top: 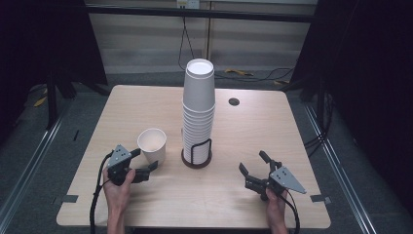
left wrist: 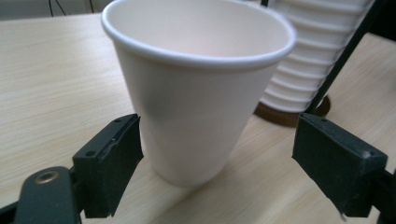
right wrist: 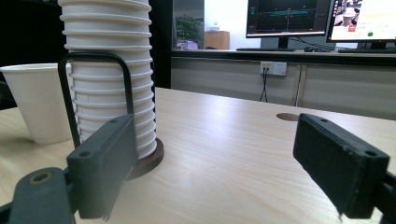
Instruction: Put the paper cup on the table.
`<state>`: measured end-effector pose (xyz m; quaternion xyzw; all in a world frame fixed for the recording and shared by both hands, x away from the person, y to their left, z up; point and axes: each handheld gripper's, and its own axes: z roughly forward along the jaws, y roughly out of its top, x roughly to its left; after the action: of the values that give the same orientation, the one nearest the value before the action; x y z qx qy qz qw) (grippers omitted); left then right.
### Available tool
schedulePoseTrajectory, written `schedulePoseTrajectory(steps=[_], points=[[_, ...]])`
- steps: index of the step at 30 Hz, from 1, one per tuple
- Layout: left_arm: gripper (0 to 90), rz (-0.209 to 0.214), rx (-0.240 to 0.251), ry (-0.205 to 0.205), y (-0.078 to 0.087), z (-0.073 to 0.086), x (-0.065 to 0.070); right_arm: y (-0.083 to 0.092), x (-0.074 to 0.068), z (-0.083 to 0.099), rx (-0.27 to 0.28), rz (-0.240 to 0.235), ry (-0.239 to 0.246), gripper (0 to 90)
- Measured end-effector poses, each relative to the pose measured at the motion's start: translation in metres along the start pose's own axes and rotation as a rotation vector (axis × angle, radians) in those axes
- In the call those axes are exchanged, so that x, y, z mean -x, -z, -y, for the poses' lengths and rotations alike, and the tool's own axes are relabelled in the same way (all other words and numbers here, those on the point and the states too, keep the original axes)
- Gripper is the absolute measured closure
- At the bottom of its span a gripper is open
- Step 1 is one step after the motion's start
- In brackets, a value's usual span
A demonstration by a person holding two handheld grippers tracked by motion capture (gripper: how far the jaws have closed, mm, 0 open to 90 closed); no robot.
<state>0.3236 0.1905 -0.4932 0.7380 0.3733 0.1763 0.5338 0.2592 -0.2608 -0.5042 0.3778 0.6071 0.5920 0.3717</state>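
Note:
A single white paper cup (top: 152,144) stands upright and empty on the table, left of a tall stack of white paper cups (top: 198,105) held in a dark round holder with a black wire loop (top: 197,156). My left gripper (top: 144,162) is open, its jaws on either side of the lone cup (left wrist: 196,88) without touching it. My right gripper (top: 253,163) is open over bare table at the front right, pointing towards the stack (right wrist: 109,74), with nothing between its jaws. The lone cup (right wrist: 35,100) stands behind the stack's holder there.
The light wooden table (top: 253,122) has a small dark round hole (top: 234,101) at the back right. Cables lie on the floor beyond it. Dark curtains flank both sides. Monitors (right wrist: 322,16) and a desk stand beyond the table.

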Motion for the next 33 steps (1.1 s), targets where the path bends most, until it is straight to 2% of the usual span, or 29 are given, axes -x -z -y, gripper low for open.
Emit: schedulePoseTrajectory(steps=[4,6,8,10,11,13,18,21,22,24,26,27,31,33], points=[[15.5,-0.009,0.039,-0.005,0.003,0.002,0.01,0.0,0.0,0.0,0.0,0.0,0.0,13.7],[15.5,-0.021,0.067,0.006,0.006,0.003,0.016,0.0,0.0,0.0,0.0,0.0,0.0,13.7],[15.5,0.01,0.11,0.026,0.008,0.006,0.022,0.0,0.0,0.0,0.0,0.0,0.0,13.7],[15.6,-0.011,0.107,0.012,0.008,0.007,0.028,0.0,0.0,0.0,0.0,0.0,0.0,13.8],[15.6,-0.019,0.122,0.013,0.007,0.008,0.031,0.0,0.0,0.0,0.001,0.0,0.0,13.7],[15.6,0.016,0.141,0.017,0.005,0.011,0.038,0.0,0.0,0.0,0.001,0.0,0.0,13.8],[15.6,0.006,0.135,-0.016,-0.002,0.016,0.051,0.0,0.0,0.0,0.001,0.0,0.0,13.8],[15.6,0.034,0.154,-0.014,-0.005,0.02,0.058,0.0,0.0,0.0,0.0,0.0,0.0,13.8],[15.6,0.032,0.157,-0.017,-0.007,0.022,0.06,0.0,0.0,0.0,0.0,0.0,0.0,13.8],[15.7,0.012,0.191,-0.018,-0.007,0.024,0.066,0.0,0.0,0.0,0.001,0.0,0.0,13.7],[15.7,0.026,0.208,-0.035,-0.009,0.024,0.07,0.0,0.0,0.0,0.0,0.0,0.0,13.8],[15.7,0.017,0.22,-0.037,-0.009,0.025,0.073,0.0,0.0,0.0,0.0,0.0,0.0,13.8],[15.7,0.024,0.311,-0.037,-0.004,0.03,0.074,0.0,0.0,0.0,0.0,0.0,0.0,13.8],[15.6,0.025,0.336,-0.088,-0.001,0.033,0.077,0.0,0.0,0.0,0.0,0.0,0.001,13.9]])
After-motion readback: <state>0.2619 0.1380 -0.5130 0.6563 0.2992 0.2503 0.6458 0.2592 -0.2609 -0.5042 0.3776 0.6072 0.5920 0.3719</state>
